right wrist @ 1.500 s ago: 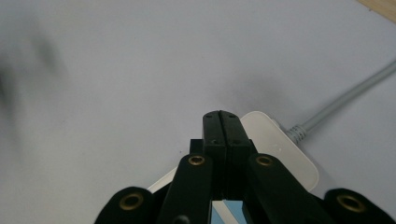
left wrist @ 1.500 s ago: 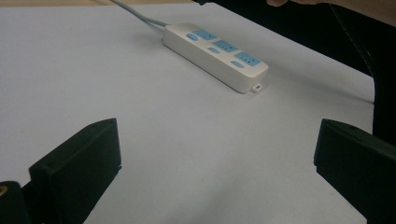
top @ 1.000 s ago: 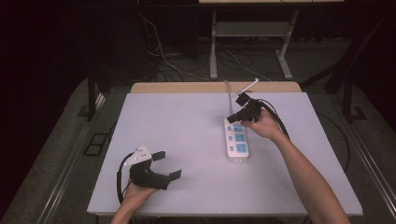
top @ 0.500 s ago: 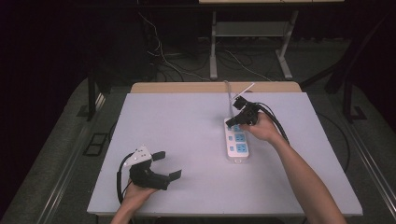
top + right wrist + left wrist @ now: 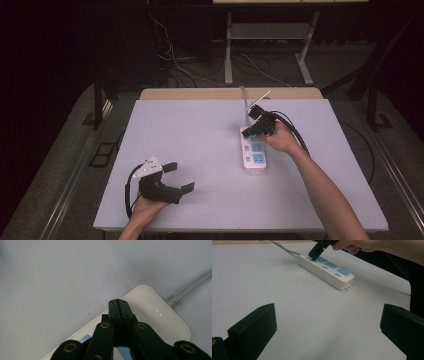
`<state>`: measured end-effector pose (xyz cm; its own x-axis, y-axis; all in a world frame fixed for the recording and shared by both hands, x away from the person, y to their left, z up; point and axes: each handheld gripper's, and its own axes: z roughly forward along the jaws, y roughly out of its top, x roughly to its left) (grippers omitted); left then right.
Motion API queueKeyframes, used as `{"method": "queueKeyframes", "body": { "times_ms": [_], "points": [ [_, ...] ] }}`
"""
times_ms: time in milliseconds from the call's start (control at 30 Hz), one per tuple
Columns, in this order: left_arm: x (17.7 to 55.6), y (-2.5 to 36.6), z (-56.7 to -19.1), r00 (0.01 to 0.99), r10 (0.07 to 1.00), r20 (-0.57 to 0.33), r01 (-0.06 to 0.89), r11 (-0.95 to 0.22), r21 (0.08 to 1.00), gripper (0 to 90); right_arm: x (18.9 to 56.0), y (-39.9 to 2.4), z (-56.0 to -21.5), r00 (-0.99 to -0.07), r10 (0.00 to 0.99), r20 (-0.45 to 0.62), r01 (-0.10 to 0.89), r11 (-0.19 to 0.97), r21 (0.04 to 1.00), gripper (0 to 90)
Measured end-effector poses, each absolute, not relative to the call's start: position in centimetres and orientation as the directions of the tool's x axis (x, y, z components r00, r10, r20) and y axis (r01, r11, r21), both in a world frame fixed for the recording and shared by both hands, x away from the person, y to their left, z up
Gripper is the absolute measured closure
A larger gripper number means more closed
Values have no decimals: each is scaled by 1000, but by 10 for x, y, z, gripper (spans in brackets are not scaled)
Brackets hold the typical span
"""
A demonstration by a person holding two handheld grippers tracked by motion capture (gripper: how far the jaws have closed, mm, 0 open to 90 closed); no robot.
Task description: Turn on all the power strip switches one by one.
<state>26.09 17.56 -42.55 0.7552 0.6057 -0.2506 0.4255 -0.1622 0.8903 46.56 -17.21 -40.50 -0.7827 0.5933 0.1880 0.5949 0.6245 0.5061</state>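
A white power strip (image 5: 253,151) with blue sockets lies on the right half of the pale table (image 5: 200,135), lengthwise away from me. My right gripper (image 5: 249,131) is shut with nothing between its jaws, and its tips rest on the strip's far end. In the right gripper view the closed jaws (image 5: 118,305) point down at the strip (image 5: 155,312), just short of its rounded end. From the left gripper view I see the strip (image 5: 332,271) with the right gripper (image 5: 314,255) on it. My left gripper (image 5: 179,177) sits open near the front left, jaws wide apart over bare table (image 5: 324,322).
The strip's grey cable (image 5: 245,100) runs off the table's far edge, also seen as the cable (image 5: 190,287) in the right gripper view. A black cable (image 5: 295,132) trails from the right gripper. A metal desk frame (image 5: 270,35) and floor wires stand beyond the table.
The right gripper has come down slightly toward me onto the far end of the power strip. The left gripper has stayed in place.
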Motion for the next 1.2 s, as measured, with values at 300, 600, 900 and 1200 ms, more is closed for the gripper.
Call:
{"method": "queueKeyframes", "body": {
  "times_ms": [300, 600, 900, 1200],
  "points": [
    [261, 175, -426, 758, 604, -247, 425, -169, 889, 0, 463, -171, -407, -800, 578, 158, 566, 642, 518, 900],
    [260, 176, -425, 758, 604, -246, 420, -163, 892, 0, 464, -171, -407, -799, 580, 157, 570, 649, 503, 900],
    [260, 176, -425, 759, 602, -250, 422, -161, 892, 0, 463, -170, -407, -801, 581, 145, 564, 649, 511, 900],
    [261, 176, -425, 756, 604, -252, 427, -162, 890, 0, 464, -171, -407, -801, 575, 168, 568, 640, 518, 900]
  ]
}}
